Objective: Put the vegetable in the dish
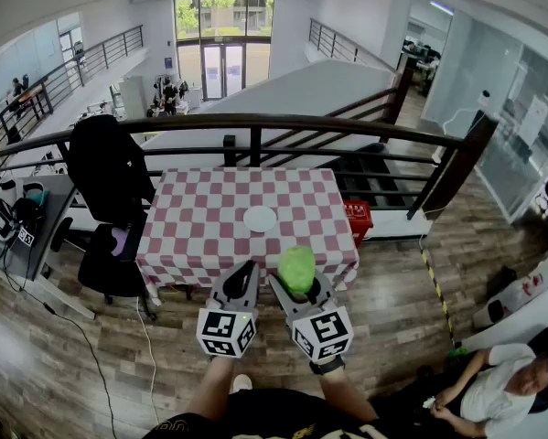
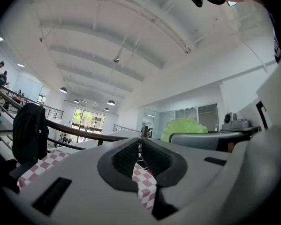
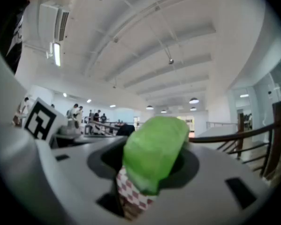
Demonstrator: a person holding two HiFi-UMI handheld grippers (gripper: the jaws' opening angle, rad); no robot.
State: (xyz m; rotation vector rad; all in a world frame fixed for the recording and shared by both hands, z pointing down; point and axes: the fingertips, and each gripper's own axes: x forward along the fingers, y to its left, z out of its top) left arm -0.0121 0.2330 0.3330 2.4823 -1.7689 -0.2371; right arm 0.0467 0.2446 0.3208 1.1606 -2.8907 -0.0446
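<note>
Right tool [image 1: 298, 285] pinches the green vegetable [image 1: 296, 265] in the air near the tabletop's [image 1: 200, 218] front edge, well short of the dish [image 1: 260, 219], and the left tool [image 1: 247, 271] is pressed together and empty; risk is the soft vegetable slipping from that wide grip mid-carry.

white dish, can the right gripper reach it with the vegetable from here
Probably yes: the right gripper grips the green vegetable near the table's front edge, and nothing stands on the checked tablecloth between it and the dish.

Both grippers held out front, side by side. Left gripper [image 1: 245, 271] fingers pinched together, nothing in them; right gripper [image 1: 298, 286] fingers wide, clamping the green vegetable [image 1: 296, 263].
</note>
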